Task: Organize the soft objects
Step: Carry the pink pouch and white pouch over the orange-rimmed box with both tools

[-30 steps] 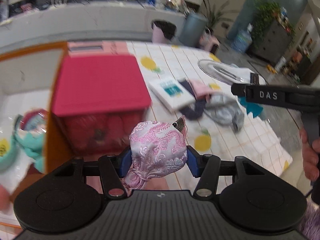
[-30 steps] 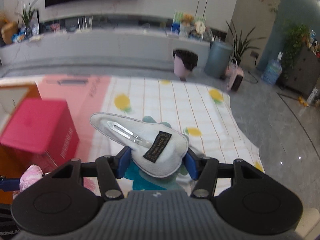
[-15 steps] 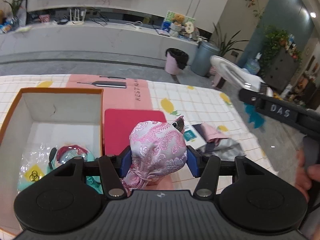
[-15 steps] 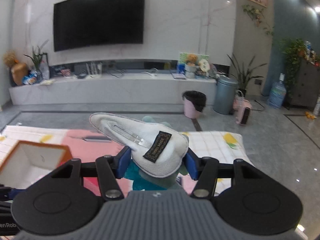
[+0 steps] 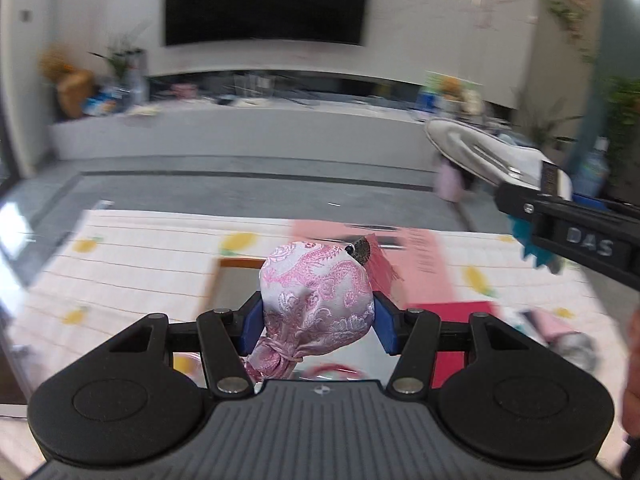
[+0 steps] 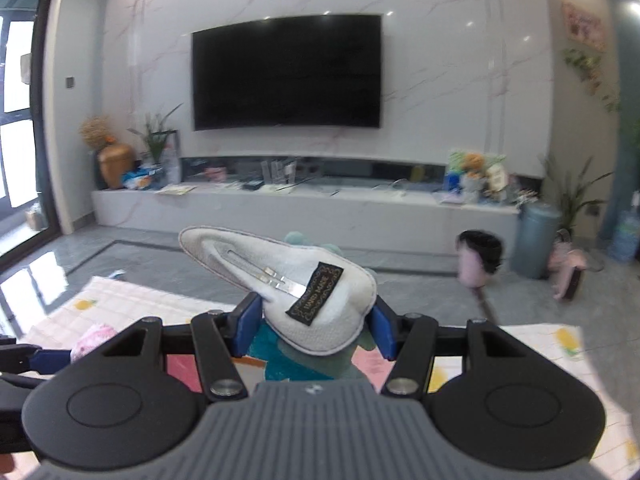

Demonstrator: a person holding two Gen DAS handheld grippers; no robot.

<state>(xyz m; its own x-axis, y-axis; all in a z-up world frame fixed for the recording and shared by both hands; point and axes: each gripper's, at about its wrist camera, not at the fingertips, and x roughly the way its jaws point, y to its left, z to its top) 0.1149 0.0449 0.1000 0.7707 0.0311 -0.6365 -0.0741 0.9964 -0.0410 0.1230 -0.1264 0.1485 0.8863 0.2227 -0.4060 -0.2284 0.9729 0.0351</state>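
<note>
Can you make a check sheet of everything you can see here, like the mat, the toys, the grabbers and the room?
Surface: pale checked mat with lemon prints.
Job's things: pink brocade pouch; white felt hair clip, metal clasp and black label showing, teal plush beneath.
Clutter: orange-rimmed box and red lid, blurred.
Grippers: left gripper shut on the pouch; right gripper shut on the hair clip.
Cables: nothing seen.
Surroundings: wall television, pink bin, grey bin.

Both grippers, left (image 5: 318,320) and right (image 6: 316,328), raised, fingers clamped.
</note>
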